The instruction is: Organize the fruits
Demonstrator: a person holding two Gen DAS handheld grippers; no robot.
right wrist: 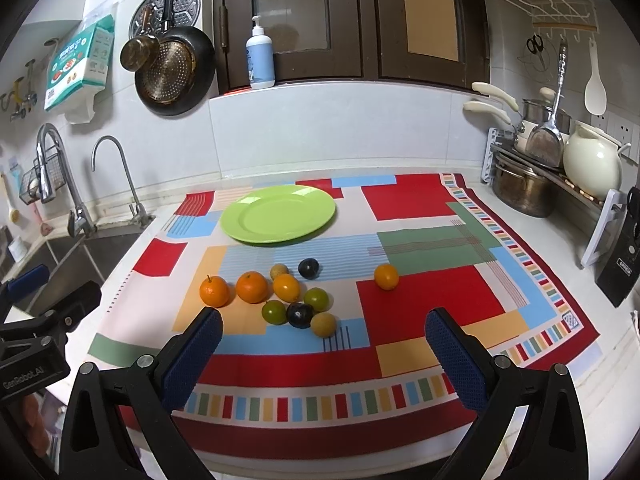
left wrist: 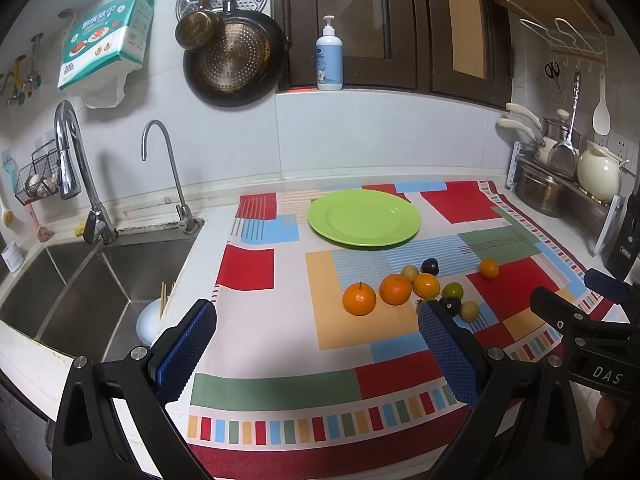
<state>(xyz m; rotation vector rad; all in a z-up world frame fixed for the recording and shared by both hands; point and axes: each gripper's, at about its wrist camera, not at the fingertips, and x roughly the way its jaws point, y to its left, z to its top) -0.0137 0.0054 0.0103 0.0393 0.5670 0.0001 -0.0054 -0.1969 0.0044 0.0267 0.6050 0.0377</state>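
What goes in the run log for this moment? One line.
left gripper open, empty | right gripper open, empty | fruits on cloth | green plate empty

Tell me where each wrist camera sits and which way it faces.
Left wrist: behind the open left gripper, above the cloth's near-left part, facing the green plate, sink at left; right gripper at its right edge.
Right wrist: behind the open right gripper, facing the fruits; left gripper at left.
Shared: plate, fruits, cloth.

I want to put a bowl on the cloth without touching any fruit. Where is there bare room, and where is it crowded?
Bare cloth lies between the open right gripper and the lone orange, and on the red patch right of the green plate. The plate itself is bare. The fruit cluster in the middle is crowded.
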